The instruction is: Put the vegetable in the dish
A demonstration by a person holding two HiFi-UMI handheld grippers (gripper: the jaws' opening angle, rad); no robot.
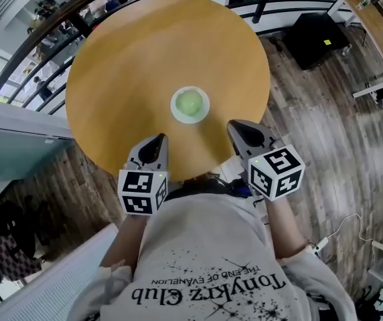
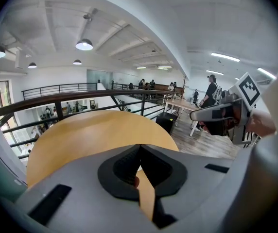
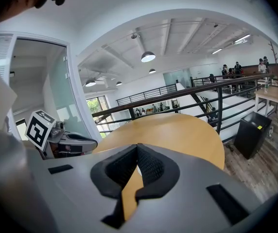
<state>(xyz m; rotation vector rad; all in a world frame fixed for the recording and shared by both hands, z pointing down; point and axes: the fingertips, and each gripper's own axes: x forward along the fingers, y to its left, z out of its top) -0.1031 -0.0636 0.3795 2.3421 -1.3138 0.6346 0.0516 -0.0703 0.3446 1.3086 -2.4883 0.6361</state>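
Head view: vegetable (image 1: 190, 102) already sits in the dish (image 1: 174, 106) mid-table (image 1: 124, 65), so I'd call it done. My left gripper (image 1: 155, 141) and right gripper (image 1: 241, 128) are both closed, empty; nothing left but backing off.

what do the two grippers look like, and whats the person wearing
The left gripper and the right gripper both have grey, tapering shells, and black ribbed pads line the jaws. Each carries a white cube printed with black square markers. The person wears a white top with black lettering and spatter print.
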